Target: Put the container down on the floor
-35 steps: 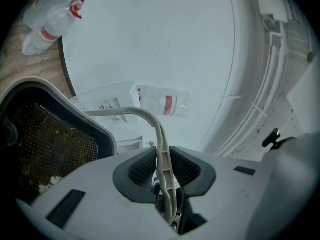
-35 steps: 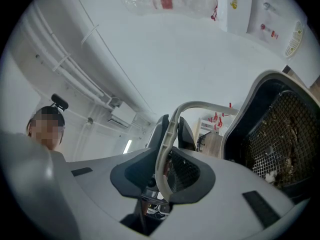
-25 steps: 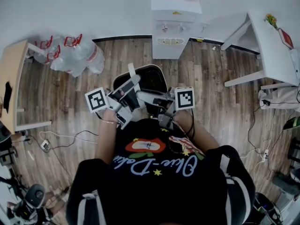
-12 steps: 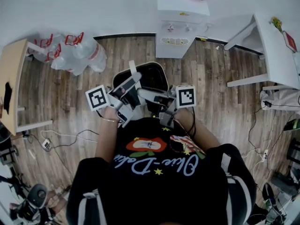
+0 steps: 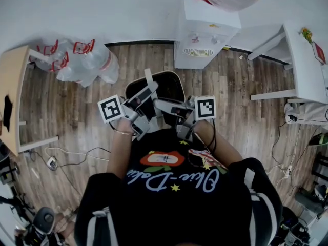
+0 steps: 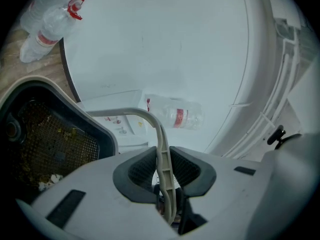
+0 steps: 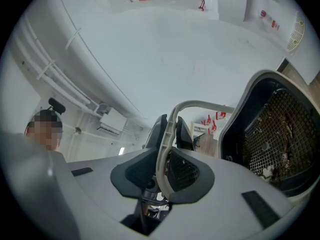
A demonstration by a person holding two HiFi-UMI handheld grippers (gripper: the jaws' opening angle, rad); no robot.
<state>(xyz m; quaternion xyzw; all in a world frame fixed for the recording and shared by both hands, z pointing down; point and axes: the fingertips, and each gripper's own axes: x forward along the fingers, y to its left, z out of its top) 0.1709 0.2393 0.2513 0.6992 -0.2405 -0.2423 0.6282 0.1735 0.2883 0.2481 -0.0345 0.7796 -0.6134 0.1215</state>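
1. Container (image 5: 165, 86) hangs in front of the person, its handle (image 6: 150, 115) pinched in both left gripper (image 6: 165, 171) and right gripper (image 7: 162, 169).
2. Now nearer water dispenser (image 5: 205, 40) than a second ago; barely lowered, so set-down on floor (image 5: 77, 106) is pending.

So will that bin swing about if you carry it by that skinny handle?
Probably a bit: the thin handle arches off the container, so it could sway. Both the left gripper and right gripper pinch it, which should steady it. It looks nearly empty, mesh-lined plastic, so likely light.
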